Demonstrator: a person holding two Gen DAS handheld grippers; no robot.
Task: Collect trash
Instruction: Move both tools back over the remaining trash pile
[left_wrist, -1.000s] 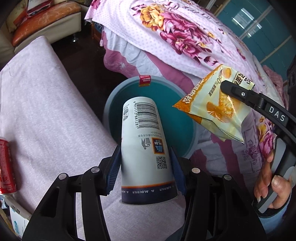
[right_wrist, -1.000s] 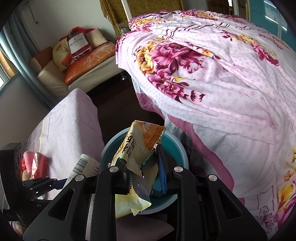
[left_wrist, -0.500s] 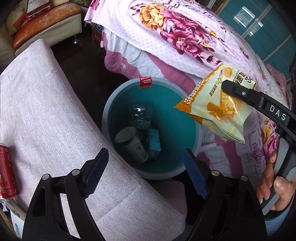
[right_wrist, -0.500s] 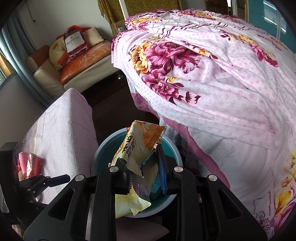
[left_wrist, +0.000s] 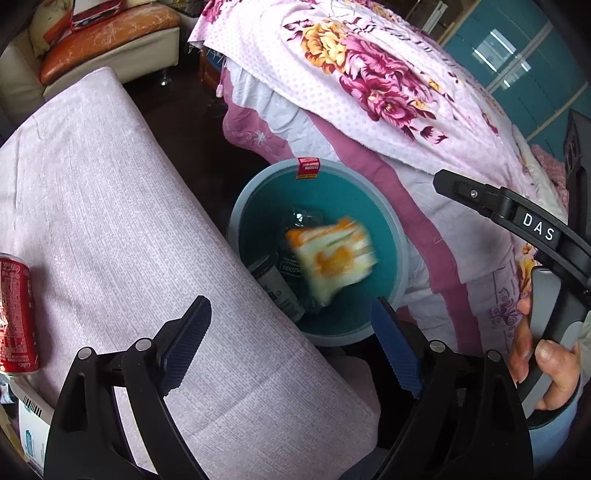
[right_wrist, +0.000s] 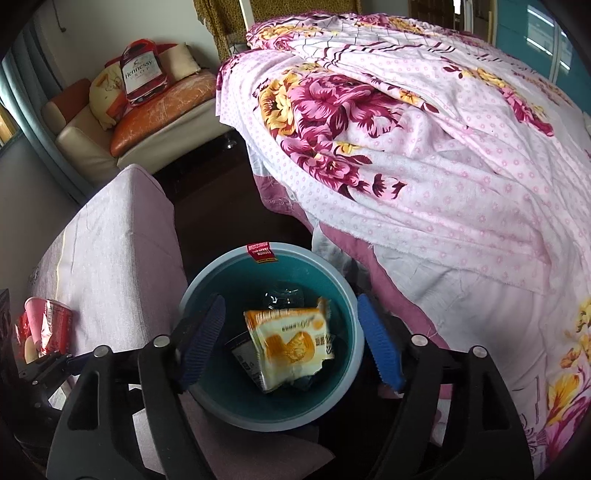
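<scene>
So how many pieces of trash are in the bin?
3 visible: the snack packet on top, a paper cup beneath it, a clear bottle behind. More may be hidden underneath.

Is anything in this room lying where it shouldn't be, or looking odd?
The yellow snack wrapper is blurred in the left wrist view, in mid-fall inside the teal bin; neither gripper holds it. A red soda can lies on its side on the pale pink cushion, and a crumpled red cup sits there too, uncollected.

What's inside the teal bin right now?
Inside the bin: a yellow snack packet, a clear plastic bottle and a paper cup. The packet hides whatever lies beneath.
</scene>
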